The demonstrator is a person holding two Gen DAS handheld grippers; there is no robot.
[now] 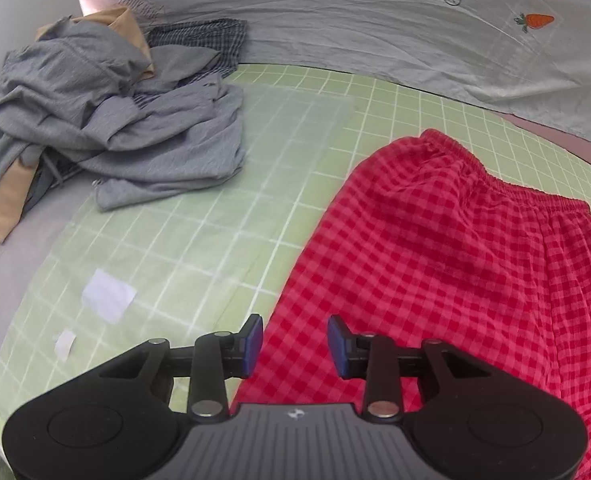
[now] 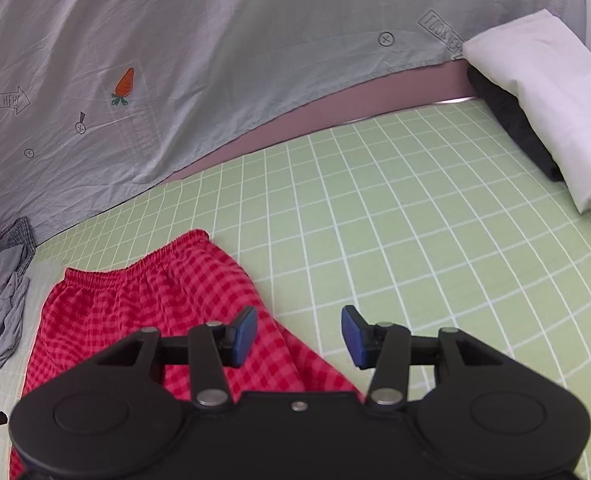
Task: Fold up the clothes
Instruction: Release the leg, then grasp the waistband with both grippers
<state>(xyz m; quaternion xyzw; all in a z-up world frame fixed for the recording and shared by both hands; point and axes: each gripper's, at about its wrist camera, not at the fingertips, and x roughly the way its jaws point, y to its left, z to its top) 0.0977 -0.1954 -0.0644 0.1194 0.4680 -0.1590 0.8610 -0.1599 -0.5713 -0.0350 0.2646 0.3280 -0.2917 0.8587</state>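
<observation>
The left gripper (image 1: 294,346) hangs over the near left edge of the red shorts (image 1: 447,280), its blue pads spread apart with nothing between them. The right gripper (image 2: 299,336) is likewise spread and empty, sitting over the shorts' right edge, one pad above the cloth and the other above the bare mat (image 2: 415,240).

The shorts lie flat on the green grid mat between the two grippers, waistband away from the cameras. They look spread out and not yet folded, so this garment seems to be at its start; neither tool has hold of it.

The fabric is a red-and-pink check, thin and lightly crinkled, with a gathered elastic waist (image 2: 135,270) that puckers along the far edge. It will likely drape and slide easily when lifted.

Further left, a heap of grey clothes (image 1: 107,120), with tan and dark-checked pieces in it, waits unfolded. Far right, a stack (image 2: 543,104) of folded white over dark cloth sits on the mat's edge, which suggests a few pieces are done. Behind everything hangs a pale sheet (image 2: 215,60) printed with carrots.
</observation>
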